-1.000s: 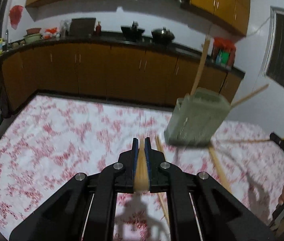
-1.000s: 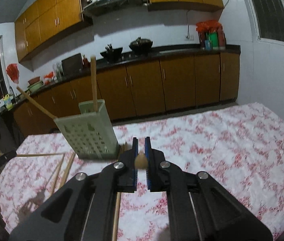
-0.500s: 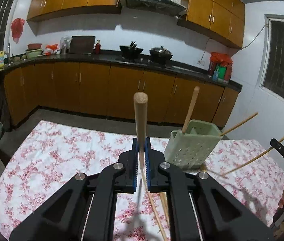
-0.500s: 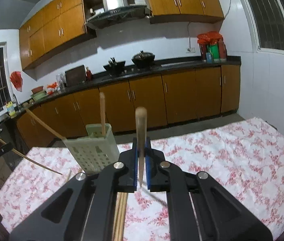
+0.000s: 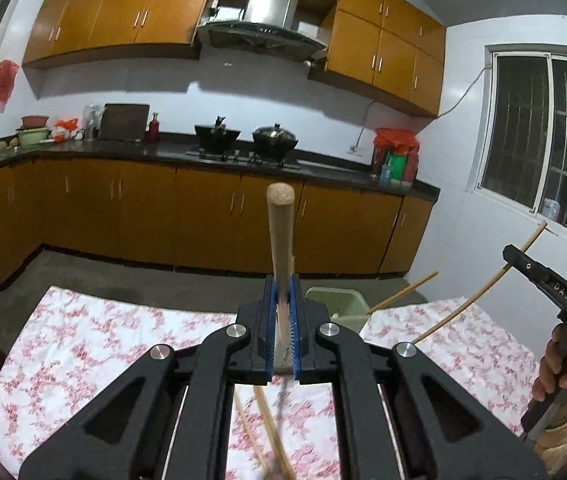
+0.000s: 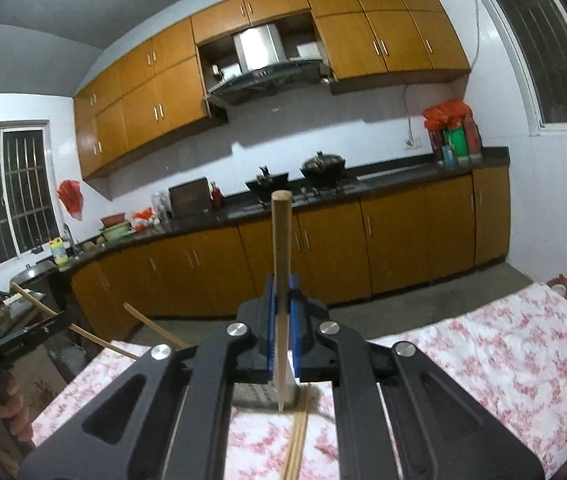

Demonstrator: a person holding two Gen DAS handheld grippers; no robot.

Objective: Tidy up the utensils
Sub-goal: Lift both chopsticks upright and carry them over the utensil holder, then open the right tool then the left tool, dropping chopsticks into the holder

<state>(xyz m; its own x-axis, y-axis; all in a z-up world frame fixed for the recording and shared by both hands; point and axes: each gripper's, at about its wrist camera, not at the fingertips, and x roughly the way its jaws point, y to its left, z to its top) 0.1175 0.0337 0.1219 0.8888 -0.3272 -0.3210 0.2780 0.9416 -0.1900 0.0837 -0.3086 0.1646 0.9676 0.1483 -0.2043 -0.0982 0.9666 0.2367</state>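
Both chopsticks are now standing higher against the cabinets than half a second ago, and the green holder (image 5: 337, 304) is sinking behind the left tongs (image 5: 282, 320). Left tongs are clamping a round wooden chopstick (image 5: 280, 236) between blue ribbed pads, long axis near vertical, blunt end up. Right tongs (image 6: 282, 320) are likewise gripping one tapered wooden chopstick (image 6: 281, 264), blunt end up, pointed tip down just above the holder's perforated wall (image 6: 261, 394). Holder is standing on the tabletop (image 5: 83, 344), which is wearing a white cloth with red floral print. At least two sticks are leaning out of the holder in the left view, though blur is making the count uncertain. Two loose chopsticks (image 6: 297, 436) are lying side by side on the cloth beneath the right tongs.
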